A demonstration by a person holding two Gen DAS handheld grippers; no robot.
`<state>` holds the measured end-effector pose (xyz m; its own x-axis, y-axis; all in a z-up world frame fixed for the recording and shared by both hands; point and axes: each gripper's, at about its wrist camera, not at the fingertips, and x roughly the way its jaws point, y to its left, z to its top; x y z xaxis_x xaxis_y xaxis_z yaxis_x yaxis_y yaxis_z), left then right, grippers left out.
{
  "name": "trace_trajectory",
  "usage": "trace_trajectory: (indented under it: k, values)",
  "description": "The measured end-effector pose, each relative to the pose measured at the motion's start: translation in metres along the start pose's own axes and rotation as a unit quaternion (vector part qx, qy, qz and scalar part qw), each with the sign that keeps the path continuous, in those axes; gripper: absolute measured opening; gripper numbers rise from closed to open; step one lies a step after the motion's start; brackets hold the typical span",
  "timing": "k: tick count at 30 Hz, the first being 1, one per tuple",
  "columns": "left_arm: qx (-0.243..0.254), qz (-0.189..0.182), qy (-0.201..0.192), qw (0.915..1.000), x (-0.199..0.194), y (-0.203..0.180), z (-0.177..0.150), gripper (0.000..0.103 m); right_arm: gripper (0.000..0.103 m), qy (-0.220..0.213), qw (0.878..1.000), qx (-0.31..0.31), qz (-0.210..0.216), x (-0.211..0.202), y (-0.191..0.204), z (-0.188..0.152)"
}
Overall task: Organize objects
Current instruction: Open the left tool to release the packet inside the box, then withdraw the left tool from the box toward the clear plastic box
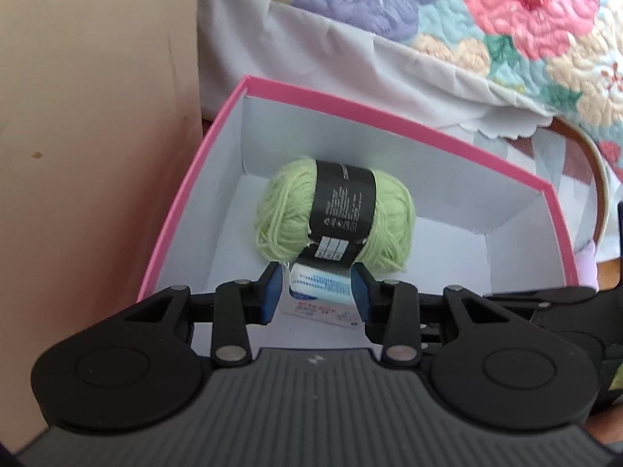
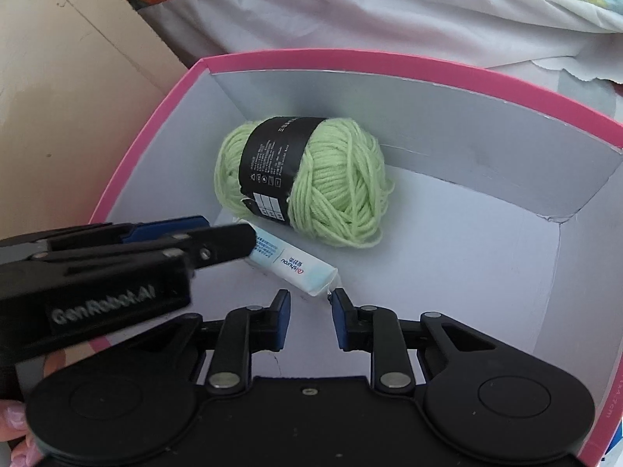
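Beside a floral quilt, the pink-rimmed box holds a green yarn ball and a white tube; the left gripper clamps the tube's end, the right gripper is clenched empty, so releasing likely comes next.

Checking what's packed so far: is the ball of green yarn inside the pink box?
Yes, the green yarn lies on the white floor of the pink box, beside a small white tube.

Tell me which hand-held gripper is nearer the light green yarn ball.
Left. The left hand-held gripper grips a white-and-blue tube right beside the yarn ball; the right hand-held gripper sits farther back, at the tube's crimped end.
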<state>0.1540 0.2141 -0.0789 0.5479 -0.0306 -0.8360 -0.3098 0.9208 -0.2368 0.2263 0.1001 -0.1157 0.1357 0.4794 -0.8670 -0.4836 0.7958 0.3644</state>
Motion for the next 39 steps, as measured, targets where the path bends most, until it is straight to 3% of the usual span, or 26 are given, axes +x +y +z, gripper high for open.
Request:
trace_trajectory:
  k: [8,14,20,25,29,35,39]
  values:
    - [-0.010,0.006,-0.018,0.9998,-0.005,0.000,0.003,0.036,0.028,-0.007,1.000,0.018,0.014,-0.002,-0.005,0.003]
    - [0.005,0.023,-0.017,0.9996,-0.017,-0.005,0.000,0.038,0.030,-0.034,0.999,-0.027,-0.008,-0.022,-0.001,-0.005]
    - [-0.003,0.042,0.029,0.9987,-0.027,-0.015,-0.001,0.043,0.035,-0.059,0.996,-0.070,-0.016,-0.068,0.000,-0.023]
    - [-0.008,0.045,0.044,0.9980,-0.047,-0.025,-0.005,0.059,0.041,-0.078,0.992,-0.099,-0.011,-0.102,0.013,-0.028]
    - [0.002,0.079,0.054,0.9954,-0.068,-0.034,-0.010,0.060,0.044,-0.093,0.988,-0.121,-0.007,-0.131,0.019,-0.041]
    - [0.014,0.063,0.051,0.9966,-0.107,-0.047,-0.021,0.066,0.052,-0.115,0.982,-0.152,-0.013,-0.167,0.027,-0.053]
    - [0.013,0.041,0.022,0.9988,-0.137,-0.057,-0.029,0.066,0.056,-0.118,0.978,-0.168,-0.037,-0.188,0.032,-0.063]
